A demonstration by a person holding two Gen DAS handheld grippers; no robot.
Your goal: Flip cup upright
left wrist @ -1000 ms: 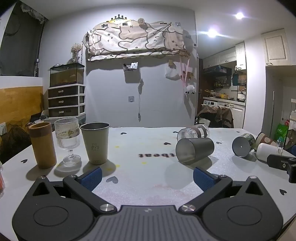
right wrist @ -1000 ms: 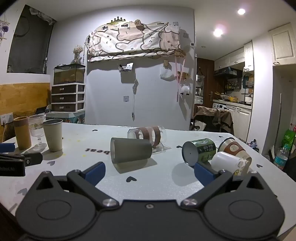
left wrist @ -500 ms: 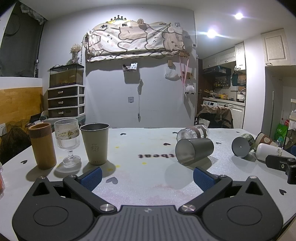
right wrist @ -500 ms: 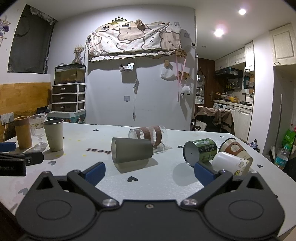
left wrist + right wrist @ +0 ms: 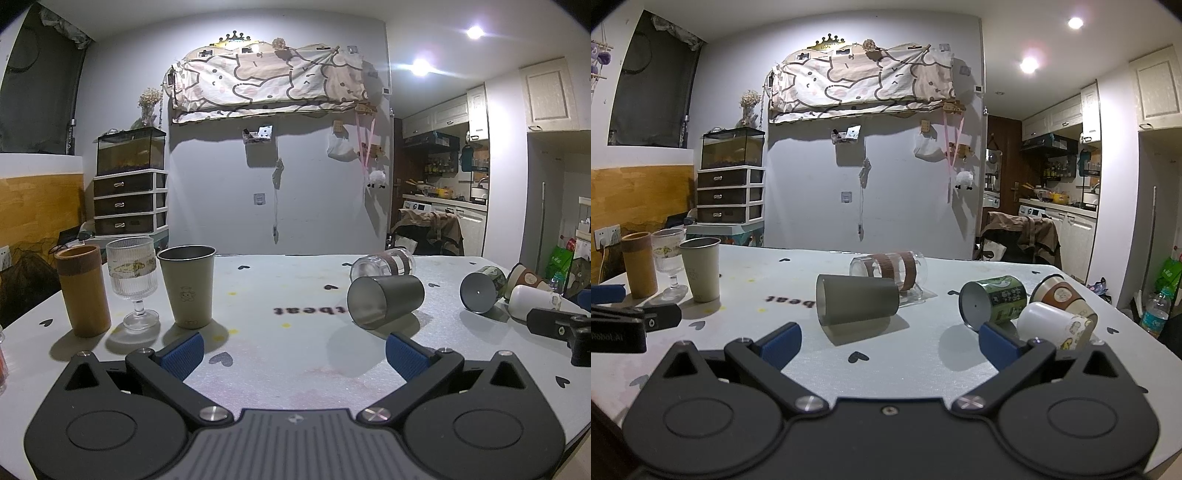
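Observation:
A dark grey metal cup (image 5: 386, 301) (image 5: 857, 300) lies on its side on the white table, mouth toward me. Behind it lies a clear glass with brown bands (image 5: 384, 262) (image 5: 890, 269). A green printed can-cup (image 5: 993, 297) (image 5: 482, 288), a brown paper cup (image 5: 1058, 295) and a white mug (image 5: 1056, 326) lie tipped at the right. My left gripper (image 5: 293, 350) is open and empty, short of the grey cup. My right gripper (image 5: 890, 341) is open and empty, just in front of the grey cup and green cup.
Three upright vessels stand at the left: a brown tumbler (image 5: 83, 290), a ribbed stemmed glass (image 5: 135, 280) and a beige metal cup (image 5: 188, 286). The right gripper's body shows in the left wrist view (image 5: 559, 328). The left gripper shows in the right wrist view (image 5: 628, 325).
Both grippers have crept slightly forward toward the cups. Nothing on the table has moved and both stay open.

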